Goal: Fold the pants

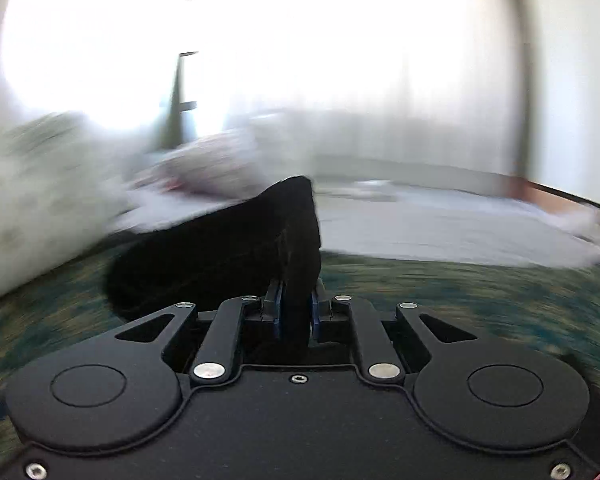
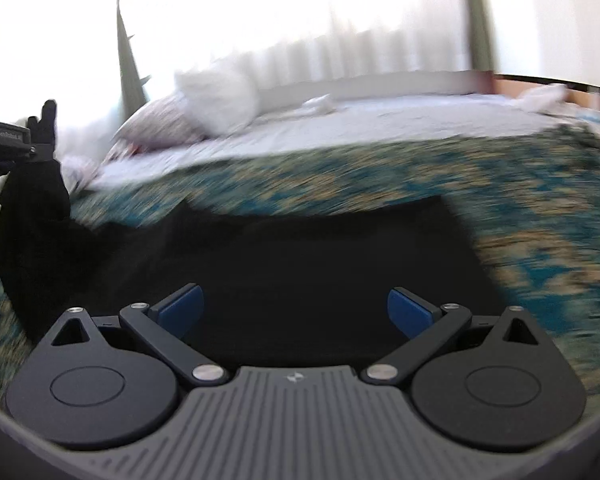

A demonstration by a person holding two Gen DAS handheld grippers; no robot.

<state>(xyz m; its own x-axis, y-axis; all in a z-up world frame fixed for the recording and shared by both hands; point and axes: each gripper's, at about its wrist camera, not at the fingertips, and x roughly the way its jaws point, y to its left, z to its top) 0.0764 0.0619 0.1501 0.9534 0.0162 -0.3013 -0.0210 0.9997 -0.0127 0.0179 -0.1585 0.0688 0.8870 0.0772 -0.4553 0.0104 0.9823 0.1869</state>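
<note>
Black pants [image 2: 308, 264] lie spread on a teal and gold patterned bedspread [image 2: 520, 208]. In the left wrist view my left gripper [image 1: 296, 304] is shut on a fold of the black pants [image 1: 228, 256], which rises between the blue pads and droops away to the left. The right wrist view shows that left gripper [image 2: 40, 136] at the far left, holding a corner of the pants lifted off the bed. My right gripper [image 2: 296, 312] hovers over the middle of the pants with its blue pads wide apart and nothing between them.
White pillows [image 2: 220, 96] and a patterned pillow [image 2: 160, 124] sit at the head of the bed on a white sheet [image 2: 380, 120]. Bright curtains [image 2: 340, 40] hang behind. The bed's right edge [image 2: 596, 112] shows wood beyond it. Both views are motion-blurred.
</note>
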